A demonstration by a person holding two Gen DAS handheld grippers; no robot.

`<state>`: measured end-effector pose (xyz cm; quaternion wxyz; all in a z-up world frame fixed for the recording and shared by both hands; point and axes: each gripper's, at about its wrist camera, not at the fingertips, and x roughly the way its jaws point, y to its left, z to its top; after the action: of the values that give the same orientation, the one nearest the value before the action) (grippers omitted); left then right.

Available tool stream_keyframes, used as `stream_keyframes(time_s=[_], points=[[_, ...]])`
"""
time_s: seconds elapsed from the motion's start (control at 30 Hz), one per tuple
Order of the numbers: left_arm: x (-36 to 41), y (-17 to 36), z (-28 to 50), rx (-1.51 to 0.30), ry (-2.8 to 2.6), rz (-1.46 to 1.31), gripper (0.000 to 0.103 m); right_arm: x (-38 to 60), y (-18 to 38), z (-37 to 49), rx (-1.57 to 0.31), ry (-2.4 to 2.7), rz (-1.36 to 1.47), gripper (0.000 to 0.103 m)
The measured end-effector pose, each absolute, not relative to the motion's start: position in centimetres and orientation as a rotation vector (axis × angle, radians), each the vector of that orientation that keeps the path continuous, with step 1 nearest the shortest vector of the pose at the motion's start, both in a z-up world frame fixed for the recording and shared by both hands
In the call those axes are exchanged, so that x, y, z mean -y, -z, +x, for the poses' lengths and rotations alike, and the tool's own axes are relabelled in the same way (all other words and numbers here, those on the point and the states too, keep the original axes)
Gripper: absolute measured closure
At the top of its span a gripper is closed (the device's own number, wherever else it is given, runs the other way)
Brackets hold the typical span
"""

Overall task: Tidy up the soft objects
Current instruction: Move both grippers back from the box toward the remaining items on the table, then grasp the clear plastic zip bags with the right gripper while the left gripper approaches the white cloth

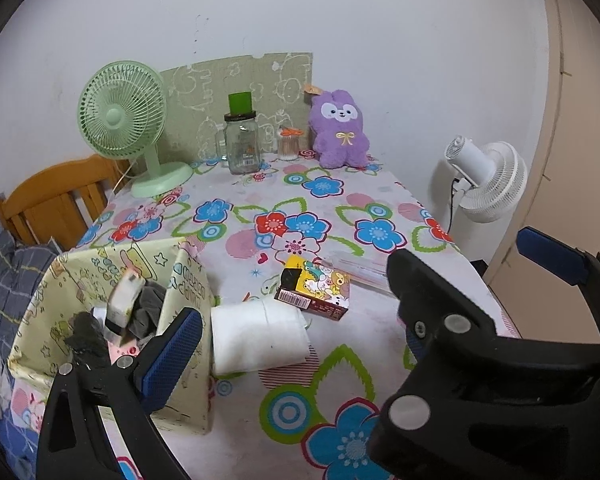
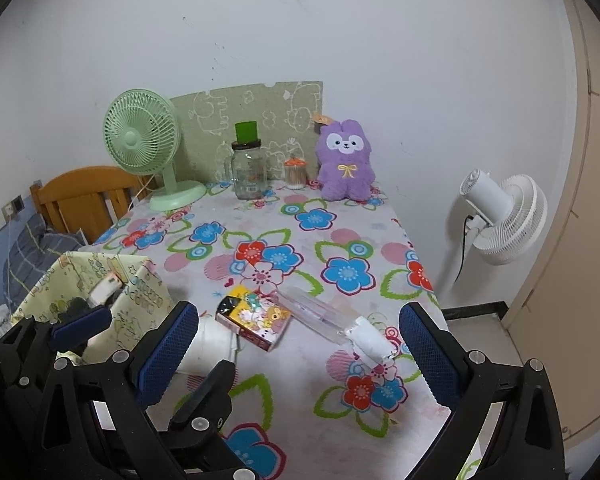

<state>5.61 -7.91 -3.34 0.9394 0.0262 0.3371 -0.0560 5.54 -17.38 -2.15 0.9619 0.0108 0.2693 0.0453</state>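
A yellow cartoon-print fabric bin (image 1: 188, 280) stands at the table's front left and holds dark cloths and a small white item (image 1: 124, 300). A folded white cloth (image 1: 258, 334) lies beside it on the flowered tablecloth (image 1: 300, 208). A purple plush bunny (image 1: 339, 128) sits at the back by the wall. My left gripper (image 1: 296, 344) is open and empty, low over the front edge, straddling the white cloth. My right gripper (image 2: 300, 356) is open and empty to its right; its body shows in the left wrist view (image 1: 479, 340). The bin (image 2: 140, 292), cloth (image 2: 210, 344) and bunny (image 2: 345, 160) show there too.
A colourful small box (image 1: 315, 288) and a clear plastic tube (image 2: 323, 316) with a white end lie mid-table. A green fan (image 1: 124, 120), a glass jar (image 1: 242, 140) with a green cup and a toothpick holder (image 1: 288, 144) stand at the back. A white floor fan (image 2: 503, 216) stands right; a wooden chair (image 1: 60, 196) left.
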Motion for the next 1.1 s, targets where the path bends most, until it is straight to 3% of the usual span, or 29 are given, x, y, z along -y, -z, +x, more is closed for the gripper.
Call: stream_keyframes(time_s=[1.1], points=[[8.3, 10.8, 9.0, -0.781, -0.123, -0.082, 0.0, 18.6, 9.5, 11.1, -0.664, -0.192, 0.006, 0.001]])
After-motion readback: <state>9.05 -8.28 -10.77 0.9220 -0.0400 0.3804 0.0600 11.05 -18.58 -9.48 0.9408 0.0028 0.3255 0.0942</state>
